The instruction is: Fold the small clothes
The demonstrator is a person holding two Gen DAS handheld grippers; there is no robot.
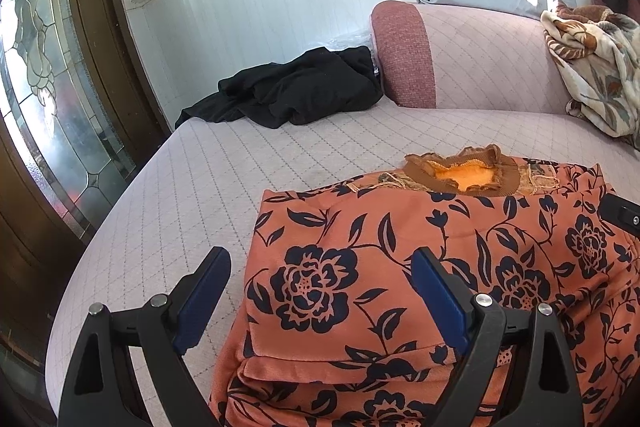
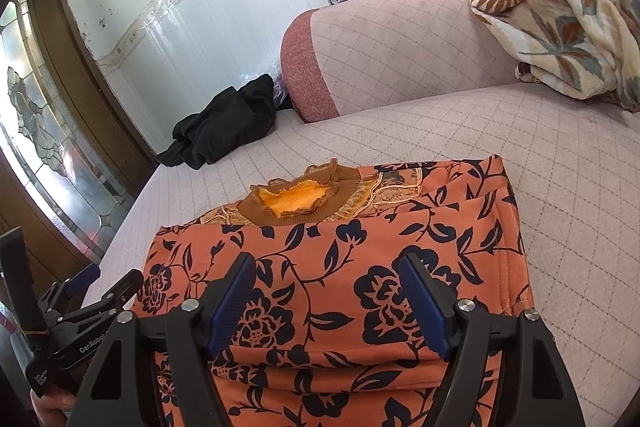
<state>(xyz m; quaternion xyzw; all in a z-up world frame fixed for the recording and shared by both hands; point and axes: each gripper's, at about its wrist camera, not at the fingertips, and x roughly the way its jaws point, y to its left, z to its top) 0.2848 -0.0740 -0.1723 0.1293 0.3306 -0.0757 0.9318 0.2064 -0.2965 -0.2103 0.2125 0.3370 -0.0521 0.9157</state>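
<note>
Left hand-held gripper point(image 1: 320, 291) is spread wide and holds nothing, hanging over the left edge of the orange floral garment point(image 1: 400, 267); one finger sits over bare sofa seat point(image 1: 200, 179), the other over cloth. Right hand-held gripper point(image 2: 326, 297) also wide and empty, both fingers over the garment's near-right part

Garment lies on the quilted seat, sides already turned in to a rough rectangle, brown ruffled collar point(image 2: 296, 201) at the far end, a doubled layer at the near edge. Can't tell from either view whether the fingertips touch the fabric

Judgement: widthwise folds done, next is likely the lengthwise fold, near hem up toward the collar. To do it well:
- pinch both near corners at matching spots, all layers in the bite, or the tucked sides slip out
- lift low, carry both sides forward at the same pace so the crease runs straight
- land the hem just short of the collar, release flat, press the crease
- fabric looks slick and thin, so a shallow bite may drop a layer

Black clothing point(image 1: 288, 91) by the wall and the floral blanket point(image 2: 552, 27) on the backrest are well apart, no interference
</note>
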